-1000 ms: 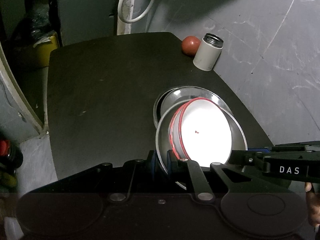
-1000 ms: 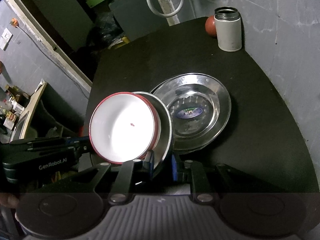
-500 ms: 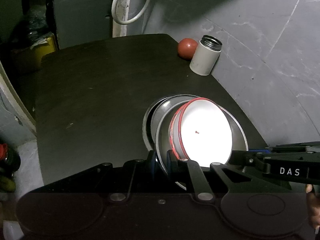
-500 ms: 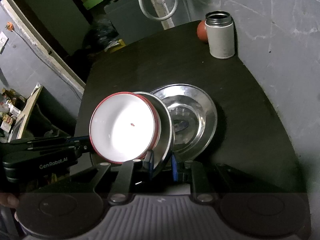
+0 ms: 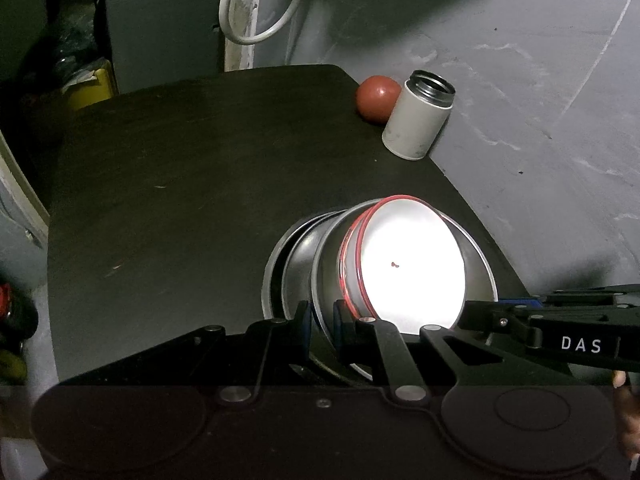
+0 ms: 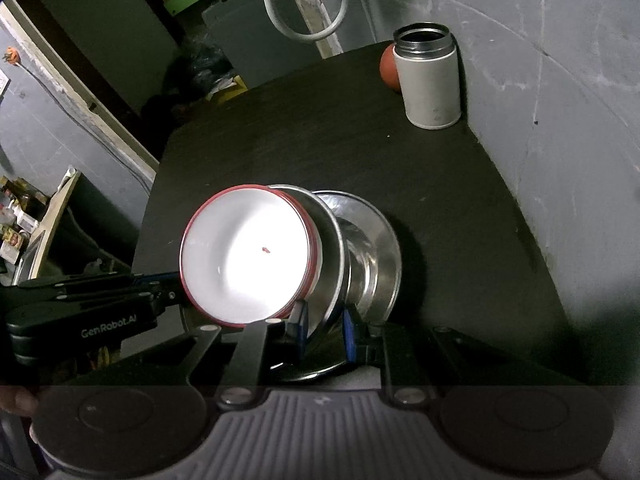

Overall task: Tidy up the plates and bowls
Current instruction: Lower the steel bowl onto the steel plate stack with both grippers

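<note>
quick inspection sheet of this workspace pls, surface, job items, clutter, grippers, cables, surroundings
surface: dark table, matte, set against a grey wall.
job's things: white bowl with red rim nested in a steel bowl, both held above a steel plate that lies on the table.
clutter: open white canister at the far edge, red ball right beside it; touching cannot be told.
grippers: left hand-held gripper and right hand-held gripper each clamp the steel bowl's rim on opposite sides.
cables: white hose loop hanging behind the table.
surroundings: dark cabinet, yellow container on the floor, cluttered shelf at the right wrist view's left edge.
</note>
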Motion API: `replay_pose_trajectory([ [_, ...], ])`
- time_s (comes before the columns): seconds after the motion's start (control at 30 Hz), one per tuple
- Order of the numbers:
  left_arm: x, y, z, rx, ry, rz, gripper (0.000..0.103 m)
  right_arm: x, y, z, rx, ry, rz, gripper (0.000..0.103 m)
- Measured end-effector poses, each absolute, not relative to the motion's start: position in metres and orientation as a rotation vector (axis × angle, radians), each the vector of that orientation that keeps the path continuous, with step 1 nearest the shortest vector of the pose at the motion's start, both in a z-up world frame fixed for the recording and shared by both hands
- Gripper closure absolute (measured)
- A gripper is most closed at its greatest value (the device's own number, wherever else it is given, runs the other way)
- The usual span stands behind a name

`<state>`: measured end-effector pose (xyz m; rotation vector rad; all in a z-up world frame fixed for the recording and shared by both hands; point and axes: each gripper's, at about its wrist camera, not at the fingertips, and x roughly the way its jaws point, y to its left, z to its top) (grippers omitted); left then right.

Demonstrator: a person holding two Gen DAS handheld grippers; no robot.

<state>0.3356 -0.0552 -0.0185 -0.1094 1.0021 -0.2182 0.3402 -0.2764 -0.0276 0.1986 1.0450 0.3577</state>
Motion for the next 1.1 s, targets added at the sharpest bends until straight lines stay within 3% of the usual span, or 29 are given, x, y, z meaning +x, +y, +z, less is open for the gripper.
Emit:
replay_pose_trajectory([
  [1.1,0.364,-0.07,-0.042,-0.12,1.063,-0.179,0.092,0.37,-0.29,-0.046,0.207,1.097,0.377,0.082],
])
